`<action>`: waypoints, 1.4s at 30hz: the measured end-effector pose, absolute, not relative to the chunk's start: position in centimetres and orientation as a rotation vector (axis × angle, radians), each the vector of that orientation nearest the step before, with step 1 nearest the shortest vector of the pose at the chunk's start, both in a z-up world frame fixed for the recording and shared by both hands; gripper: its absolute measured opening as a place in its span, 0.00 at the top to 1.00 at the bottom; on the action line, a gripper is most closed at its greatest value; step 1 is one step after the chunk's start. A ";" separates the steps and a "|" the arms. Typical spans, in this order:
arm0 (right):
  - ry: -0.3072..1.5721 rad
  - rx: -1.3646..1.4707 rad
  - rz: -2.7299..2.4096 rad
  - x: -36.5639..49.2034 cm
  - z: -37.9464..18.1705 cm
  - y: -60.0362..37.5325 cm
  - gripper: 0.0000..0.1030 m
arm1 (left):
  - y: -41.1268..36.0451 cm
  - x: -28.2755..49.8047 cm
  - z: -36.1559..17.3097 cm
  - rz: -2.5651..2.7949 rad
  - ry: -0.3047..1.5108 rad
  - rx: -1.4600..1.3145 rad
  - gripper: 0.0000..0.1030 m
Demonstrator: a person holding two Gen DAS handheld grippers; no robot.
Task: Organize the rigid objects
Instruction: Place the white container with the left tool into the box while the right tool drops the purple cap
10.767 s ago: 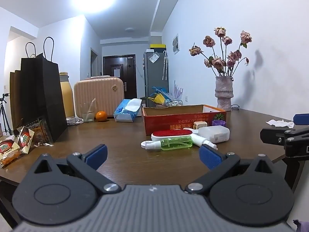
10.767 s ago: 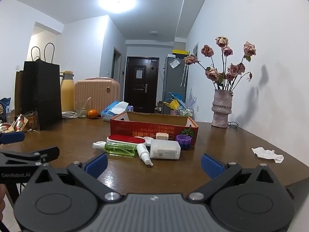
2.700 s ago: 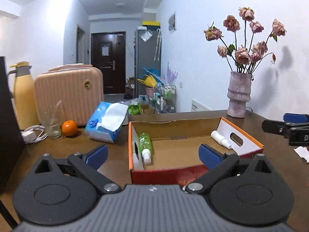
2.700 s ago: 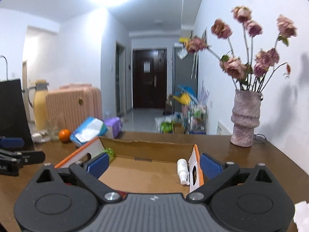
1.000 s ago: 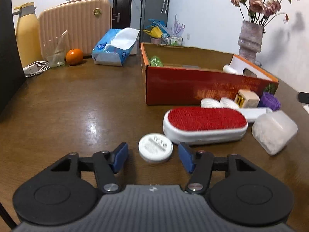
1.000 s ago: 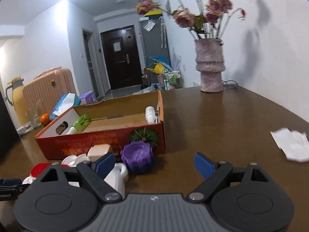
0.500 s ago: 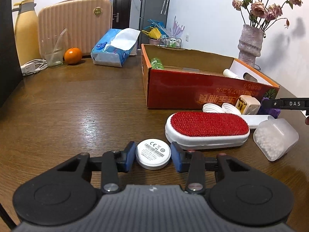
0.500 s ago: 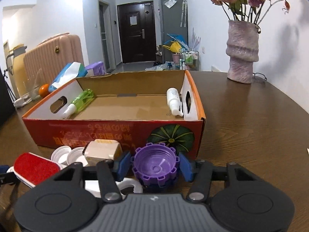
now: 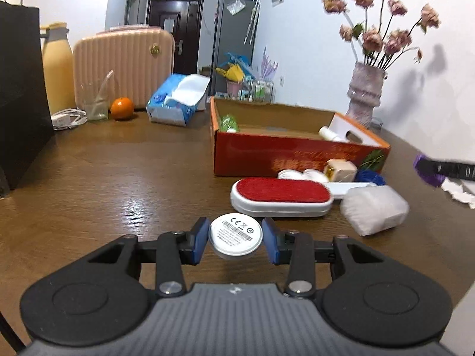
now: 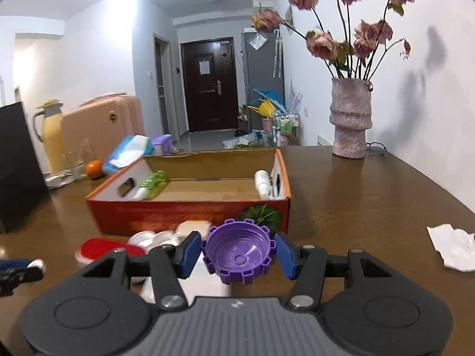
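A round white disc (image 9: 235, 235) is clamped between the blue pads of the left gripper (image 9: 234, 240), narrowly opened and raised off the wooden table (image 9: 118, 172). A purple toothed cap (image 10: 239, 250) is gripped by the right gripper (image 10: 237, 252), opened about halfway. A red cardboard box (image 10: 190, 210) is seen beyond, a red-topped brush (image 9: 280, 197) before it. A vase of flowers (image 10: 351, 118) is set by the white wall.

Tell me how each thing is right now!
Left hand-held gripper: shut on white disc.
Right hand-held gripper: shut on purple cap.
Box: open, two bottles inside.
Red brush: lying on table.
Door: closed.
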State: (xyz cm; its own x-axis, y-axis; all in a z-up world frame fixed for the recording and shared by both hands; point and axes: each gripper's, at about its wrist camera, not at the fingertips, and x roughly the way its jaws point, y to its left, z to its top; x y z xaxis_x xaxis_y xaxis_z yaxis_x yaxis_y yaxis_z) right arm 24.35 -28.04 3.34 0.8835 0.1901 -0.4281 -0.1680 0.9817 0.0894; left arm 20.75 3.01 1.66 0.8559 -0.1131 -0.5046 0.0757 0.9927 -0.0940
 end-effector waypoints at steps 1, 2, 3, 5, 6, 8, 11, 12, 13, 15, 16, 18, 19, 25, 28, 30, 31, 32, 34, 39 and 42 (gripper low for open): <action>0.445 0.041 0.192 23.3 3.5 -27.8 0.48 | 2.9 20.2 1.9 -0.103 0.525 -0.073 0.61; 0.439 0.033 0.197 22.4 3.5 -27.6 0.48 | 2.7 19.3 2.3 -0.109 0.511 -0.071 0.61; 0.433 0.029 0.201 21.6 3.6 -27.4 0.48 | 2.5 18.6 2.7 -0.113 0.500 -0.067 0.61; 0.421 0.037 0.211 19.8 3.9 -27.4 0.48 | 2.0 17.2 3.4 -0.121 0.476 -0.055 0.61; 0.416 0.044 0.216 19.1 3.9 -27.5 0.48 | 1.8 16.4 3.7 -0.122 0.462 -0.051 0.61; 0.405 0.056 0.224 17.6 4.1 -27.5 0.48 | 1.6 15.2 4.3 -0.123 0.441 -0.046 0.61; 0.390 0.064 0.230 15.7 4.3 -27.7 0.48 | 1.2 13.3 5.0 -0.130 0.413 -0.042 0.61; 0.384 0.066 0.231 15.0 4.3 -27.7 0.48 | 1.1 12.8 5.2 -0.134 0.405 -0.040 0.61; 0.381 0.067 0.231 14.5 4.2 -27.7 0.48 | 0.9 12.2 5.3 -0.139 0.397 -0.040 0.61; 0.376 0.072 0.231 13.5 4.1 -27.7 0.48 | 0.7 11.4 5.4 -0.149 0.389 -0.037 0.61; 0.374 0.075 0.232 13.0 4.1 -27.8 0.48 | 0.5 11.1 5.4 -0.154 0.387 -0.035 0.61; 0.373 0.079 0.233 12.3 3.8 -27.9 0.48 | 0.2 10.7 5.5 -0.166 0.384 -0.029 0.61; 0.374 0.080 0.231 12.1 3.8 -28.0 0.48 | 0.0 10.7 5.6 -0.170 0.382 -0.027 0.61; 0.383 0.089 0.209 12.8 3.5 -28.8 0.48 | -0.8 12.1 5.4 -0.195 0.394 -0.027 0.61; 0.391 0.085 0.207 14.2 3.4 -28.9 0.48 | -1.0 14.1 5.5 -0.197 0.405 -0.023 0.61; 0.395 0.077 0.209 15.5 3.5 -28.8 0.48 | -0.9 15.6 5.7 -0.197 0.402 -0.019 0.61; 0.396 0.073 0.212 16.4 3.6 -28.7 0.48 | -0.9 16.5 5.8 -0.196 0.403 -0.017 0.61; 0.398 0.069 0.215 17.2 3.7 -28.6 0.48 | -0.9 17.4 6.0 -0.195 0.403 -0.014 0.61; 0.399 0.063 0.223 19.2 3.8 -28.5 0.48 | -0.9 19.5 6.4 -0.202 0.406 -0.011 0.61; 0.403 0.045 0.242 25.1 4.4 -28.1 0.48 | -1.1 25.7 6.9 -0.213 0.430 0.020 0.61; 0.402 0.029 0.258 28.6 4.7 -27.7 0.48 | -1.3 29.2 7.0 -0.227 0.442 0.042 0.61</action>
State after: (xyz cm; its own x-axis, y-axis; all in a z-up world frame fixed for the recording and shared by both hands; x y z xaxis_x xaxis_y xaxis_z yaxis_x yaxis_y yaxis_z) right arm 28.58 -27.69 4.71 0.8879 0.2540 -0.3836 -0.2426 0.9669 0.0787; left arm 29.20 -1.26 6.98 0.8790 -0.2081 -0.4290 0.2264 0.9740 -0.0086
